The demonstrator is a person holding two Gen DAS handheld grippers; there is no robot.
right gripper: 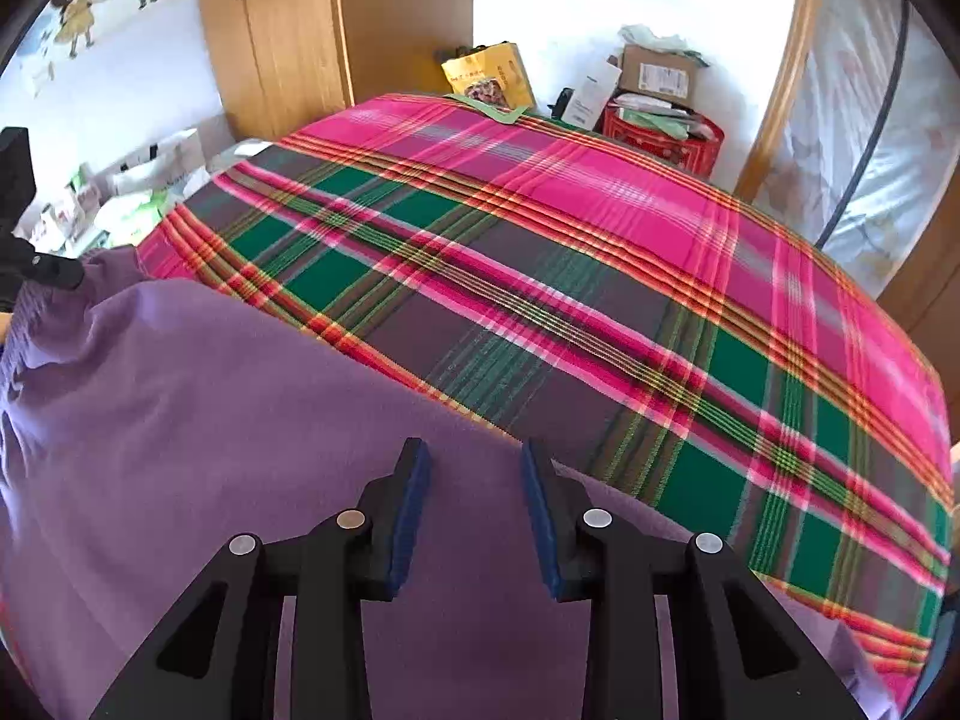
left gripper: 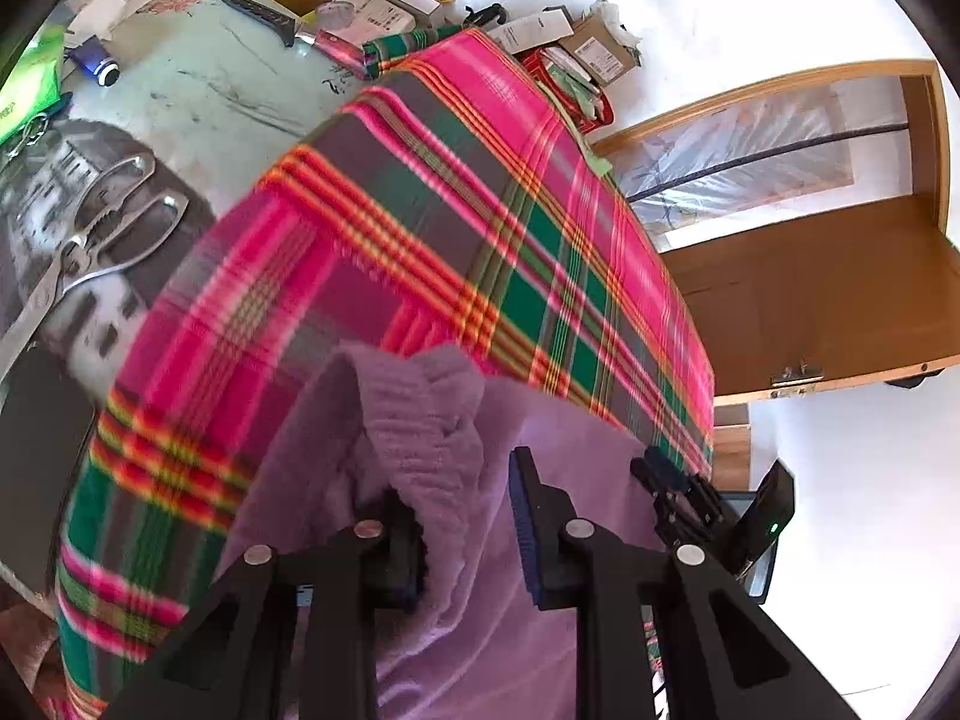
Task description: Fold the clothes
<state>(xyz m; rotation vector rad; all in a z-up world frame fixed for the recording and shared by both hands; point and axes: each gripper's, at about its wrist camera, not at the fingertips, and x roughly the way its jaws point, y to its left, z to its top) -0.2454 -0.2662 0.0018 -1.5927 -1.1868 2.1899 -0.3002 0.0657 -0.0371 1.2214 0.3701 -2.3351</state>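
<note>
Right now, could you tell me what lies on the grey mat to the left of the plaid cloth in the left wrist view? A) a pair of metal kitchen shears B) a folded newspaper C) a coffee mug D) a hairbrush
A: a pair of metal kitchen shears lies on the grey mat beside the plaid cloth.

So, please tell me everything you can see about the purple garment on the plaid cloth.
The purple garment is soft, fleecy-looking fabric, plain lilac. It lies partly spread over the near edge of the plaid cloth. One ribbed, bunched edge is raised, draped over one finger of the left gripper. The right gripper hovers open above its smoother part.
</note>
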